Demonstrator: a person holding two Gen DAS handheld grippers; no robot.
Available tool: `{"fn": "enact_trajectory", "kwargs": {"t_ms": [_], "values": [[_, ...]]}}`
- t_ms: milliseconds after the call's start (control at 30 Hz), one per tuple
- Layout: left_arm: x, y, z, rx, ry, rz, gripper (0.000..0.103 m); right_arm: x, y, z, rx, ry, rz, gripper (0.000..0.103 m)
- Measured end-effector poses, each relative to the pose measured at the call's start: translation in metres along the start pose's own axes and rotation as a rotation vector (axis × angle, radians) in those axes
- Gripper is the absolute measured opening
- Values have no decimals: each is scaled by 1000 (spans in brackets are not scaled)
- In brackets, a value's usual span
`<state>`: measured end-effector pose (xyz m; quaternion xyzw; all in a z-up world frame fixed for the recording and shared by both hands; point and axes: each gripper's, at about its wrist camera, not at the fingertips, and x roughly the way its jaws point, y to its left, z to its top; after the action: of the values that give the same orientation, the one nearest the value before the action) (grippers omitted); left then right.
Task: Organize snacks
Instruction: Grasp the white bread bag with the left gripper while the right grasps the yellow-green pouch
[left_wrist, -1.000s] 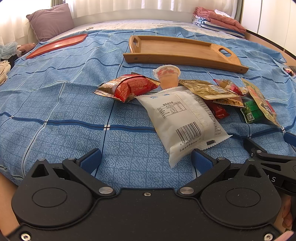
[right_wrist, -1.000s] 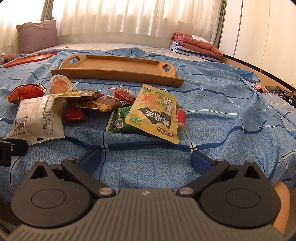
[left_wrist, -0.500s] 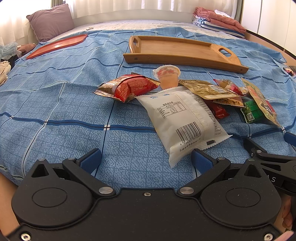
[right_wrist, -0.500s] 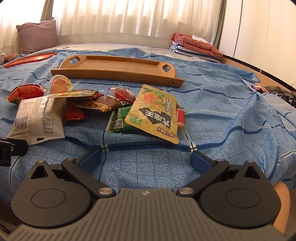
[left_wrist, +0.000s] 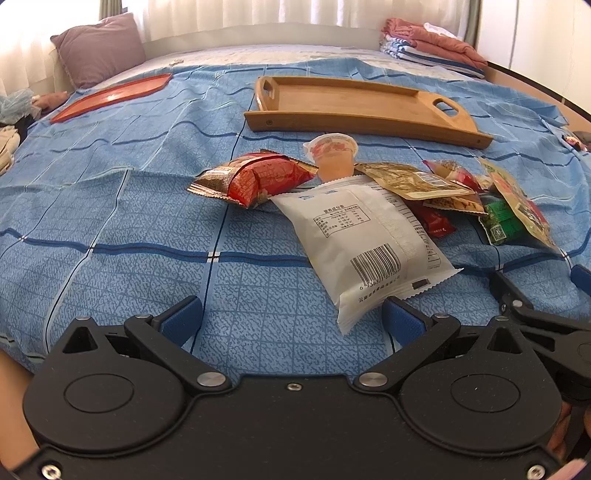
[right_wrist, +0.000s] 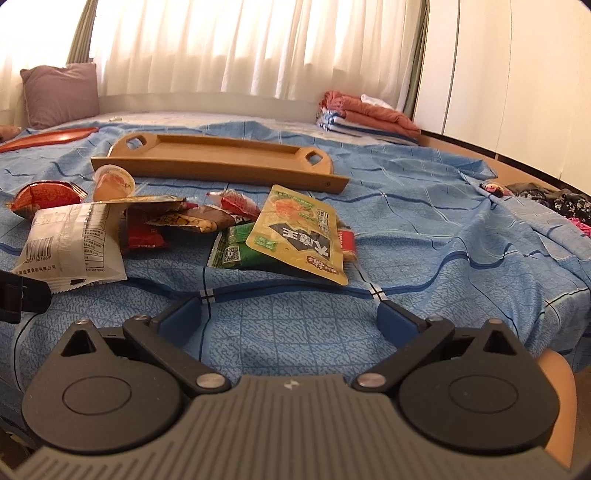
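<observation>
Both grippers wait at the near edge of the bed with nothing in them: our left gripper (left_wrist: 291, 314) has its jaws spread wide, our right gripper (right_wrist: 290, 314) likewise. Snacks lie heaped on the blue bedspread (left_wrist: 110, 221), just short of the wooden tray (left_wrist: 354, 107), which sits bare. No packet is sorted yet, by our reckoning.

White packet (left_wrist: 365, 240) lies nearest the left gripper, its crimped corner almost touching the right fingertip (left_wrist: 400, 319). We judge it puffy, light and slick; best taken by the flat crimped seam, not the air-filled belly. Yellow pouch (right_wrist: 299, 229) lies on top of a green packet (right_wrist: 236, 253), nearest our right; it looks flat and floppy, so pinch an edge. Jelly cup (left_wrist: 334, 155) stands tilted behind the white packet; stiff rim, thin foil lid, so squeeze gently. Red bag (left_wrist: 255, 179) lies leftmost; probably crinkly and crushable.
</observation>
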<state>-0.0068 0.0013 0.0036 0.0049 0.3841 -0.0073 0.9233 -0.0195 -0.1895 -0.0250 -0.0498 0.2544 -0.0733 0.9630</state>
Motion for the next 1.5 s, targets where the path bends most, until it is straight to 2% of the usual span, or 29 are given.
{"fn": "enact_trajectory", "kwargs": {"t_ms": [200,300,467,633,767,900,933,1000,1067,1333,1500], "values": [[0,1,-7,26,-41,3,103,-1,7,-5,-37,-32,-45,103],[0,1,-11,20,-68,3,103,3,-4,-4,32,-17,2,103],[-7,4,-9,-16,-64,-16,103,2,-9,-6,36,-24,35,103],[-27,9,-3,-102,-118,-106,103,-7,-21,2,108,-22,89,103],[-39,5,6,-129,-188,-148,103,-21,-31,7,159,-85,102,102],[-35,-6,14,-140,-186,-172,100,-24,-44,19,209,-136,98,98],[-31,-9,15,-135,-181,-172,99,-21,-47,23,219,-138,97,96],[-24,-17,16,-123,-167,-155,99,-13,-53,30,230,-131,100,84],[-17,-23,16,-117,-160,-130,99,-4,-57,35,241,-119,117,78],[14,-28,20,-172,-111,-81,99,23,-46,42,211,-86,140,78],[22,-30,21,-182,-112,-58,99,34,-36,38,206,-79,112,78]]}}
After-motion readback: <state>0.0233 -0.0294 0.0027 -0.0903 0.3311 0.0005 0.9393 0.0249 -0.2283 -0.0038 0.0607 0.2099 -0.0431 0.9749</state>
